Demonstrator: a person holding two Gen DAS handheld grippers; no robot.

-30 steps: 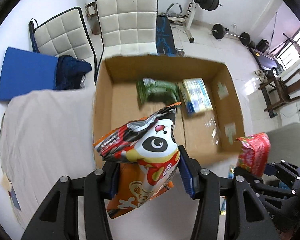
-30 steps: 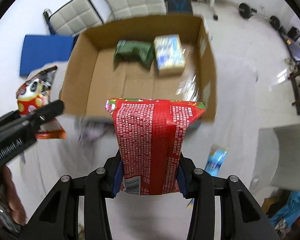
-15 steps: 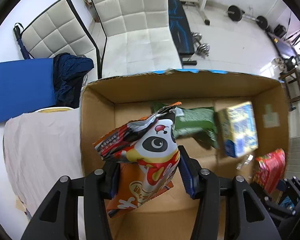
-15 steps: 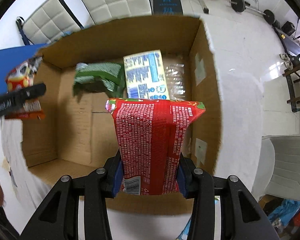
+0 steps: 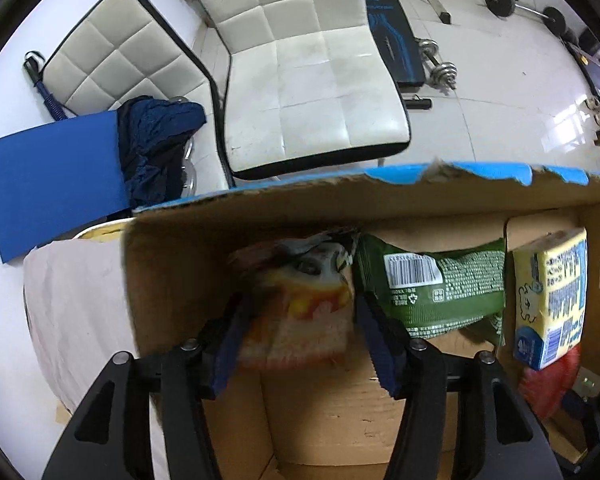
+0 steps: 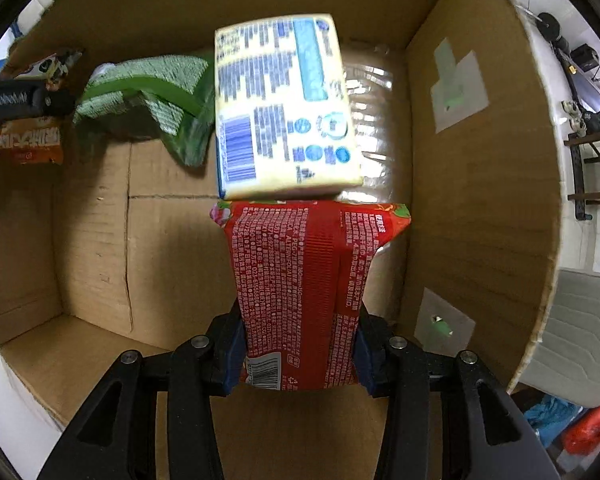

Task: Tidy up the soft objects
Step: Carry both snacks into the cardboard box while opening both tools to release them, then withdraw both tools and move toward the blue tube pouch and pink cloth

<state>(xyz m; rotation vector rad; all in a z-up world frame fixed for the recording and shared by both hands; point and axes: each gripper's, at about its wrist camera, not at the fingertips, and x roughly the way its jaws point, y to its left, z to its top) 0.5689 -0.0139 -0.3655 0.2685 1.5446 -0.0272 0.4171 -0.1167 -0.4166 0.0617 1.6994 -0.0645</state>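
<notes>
Both our grippers are inside the box [image 6: 480, 184]. The right gripper [image 6: 298, 354] is clamped on the red pack [image 6: 308, 292], pads pressed into its lower sides, barcode end near the fingers. The pack sits in the centre of the right wrist frame, its top edge touching the lower edge of the yellow pack [image 6: 284, 112], which lies just above it near the right wall. The green bag [image 6: 156, 96] is upper left of the yellow pack and touching it, against the far wall.

In the left wrist frame the left gripper [image 5: 300, 320] has the orange bag [image 5: 300, 308] between its blue pads [image 5: 374, 336]. The bag is motion-blurred, and the jaws look wider than the bag, so we can't say for sure it's gripped or just released. It is at frame centre, just left of the green bag [image 5: 432, 292], with its top near the far wall of the box [image 5: 172, 288]. The yellow pack [image 5: 548, 300] is at the right, the red pack [image 5: 548, 384] peeking out below it at lower right.

In the right wrist frame, the left gripper [image 6: 40, 98] and orange bag [image 6: 28, 144] show at the left edge.

Outside the box: two white chairs [image 5: 316, 80] at the top, a blue pad [image 5: 52, 184] and dark cloth [image 5: 156, 144] at the upper left, a pale sheet [image 5: 76, 312] at the left.
</notes>
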